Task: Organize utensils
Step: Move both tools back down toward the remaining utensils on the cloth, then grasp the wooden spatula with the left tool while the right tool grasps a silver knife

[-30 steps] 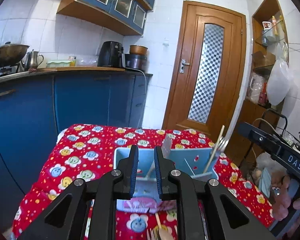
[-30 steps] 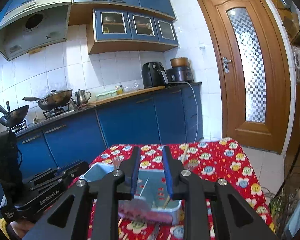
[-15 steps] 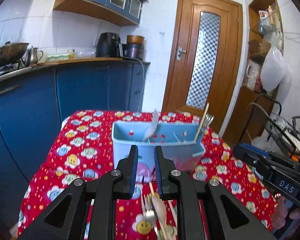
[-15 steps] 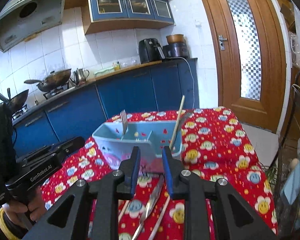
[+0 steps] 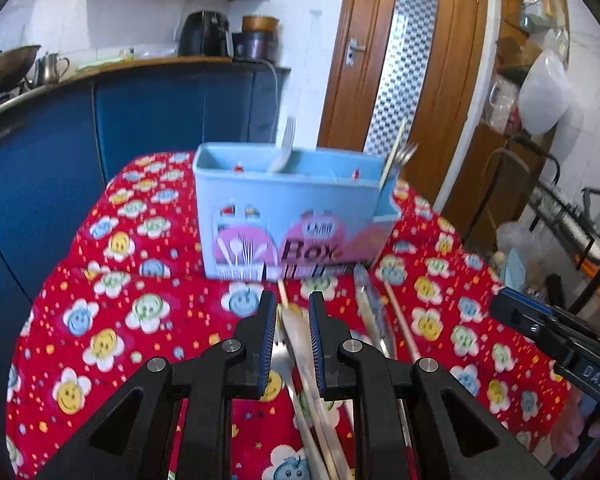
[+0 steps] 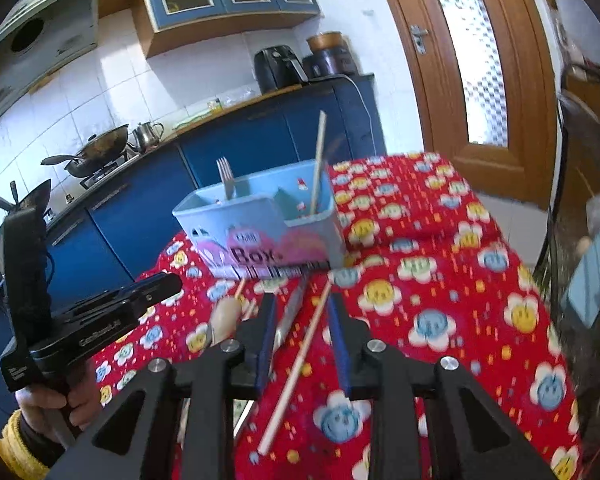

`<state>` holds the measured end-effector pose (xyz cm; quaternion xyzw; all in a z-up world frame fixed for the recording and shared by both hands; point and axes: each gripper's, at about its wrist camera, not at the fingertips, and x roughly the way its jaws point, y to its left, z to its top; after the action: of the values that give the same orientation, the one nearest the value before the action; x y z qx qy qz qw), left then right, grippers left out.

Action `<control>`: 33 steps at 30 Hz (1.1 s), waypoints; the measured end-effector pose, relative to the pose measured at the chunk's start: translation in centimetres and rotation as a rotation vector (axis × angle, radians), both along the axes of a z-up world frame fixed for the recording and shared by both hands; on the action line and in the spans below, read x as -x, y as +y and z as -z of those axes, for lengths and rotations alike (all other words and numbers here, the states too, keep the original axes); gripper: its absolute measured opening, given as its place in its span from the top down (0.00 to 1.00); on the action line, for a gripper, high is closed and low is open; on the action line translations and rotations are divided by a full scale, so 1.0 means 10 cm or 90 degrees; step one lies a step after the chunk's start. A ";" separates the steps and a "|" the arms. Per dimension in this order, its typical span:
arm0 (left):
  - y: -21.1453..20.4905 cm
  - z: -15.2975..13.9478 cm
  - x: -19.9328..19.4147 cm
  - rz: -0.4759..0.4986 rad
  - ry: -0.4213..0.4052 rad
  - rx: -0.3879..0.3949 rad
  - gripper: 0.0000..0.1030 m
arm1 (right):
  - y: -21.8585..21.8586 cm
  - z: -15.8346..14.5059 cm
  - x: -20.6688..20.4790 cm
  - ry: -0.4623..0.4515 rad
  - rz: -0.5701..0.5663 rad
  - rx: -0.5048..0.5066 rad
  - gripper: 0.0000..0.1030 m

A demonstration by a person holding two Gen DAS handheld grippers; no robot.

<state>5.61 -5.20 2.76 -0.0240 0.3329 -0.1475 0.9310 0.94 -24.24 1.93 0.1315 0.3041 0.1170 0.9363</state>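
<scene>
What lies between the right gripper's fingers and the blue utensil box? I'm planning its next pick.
In the right wrist view, a loose chopstick and a metal utensil lie on the tablecloth.

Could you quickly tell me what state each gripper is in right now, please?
Left gripper: open, holding nothing, above the pale wooden spoon.
Right gripper: open, holding nothing, above the loose wooden chopstick.

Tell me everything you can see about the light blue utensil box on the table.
The utensil box looks like light blue plastic, rectangular and open-topped, with a lower side compartment at one end. Its front carries pink artwork and the word "Box". It stands upright on the red flowered tablecloth. A fork stands in the main part; a chopstick and another fork lean at the compartment end. Neither claw touches it.
</scene>
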 end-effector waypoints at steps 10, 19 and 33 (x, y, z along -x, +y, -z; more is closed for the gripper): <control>-0.14 0.27 -0.16 -0.005 0.076 -0.009 0.84 | -0.21 0.26 0.06 0.037 0.035 0.012 0.71; -0.22 0.37 -0.24 -0.009 0.102 -0.022 0.84 | -0.29 0.32 0.04 0.041 0.039 0.021 0.69; -0.33 0.35 -0.18 0.021 0.070 -0.027 0.93 | -0.32 0.44 -0.03 0.059 0.032 -0.003 0.69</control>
<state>7.39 -8.50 -0.71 -0.0067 0.3873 -0.1539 0.9090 1.19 -27.41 -2.48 0.1463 0.3431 0.0880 0.9237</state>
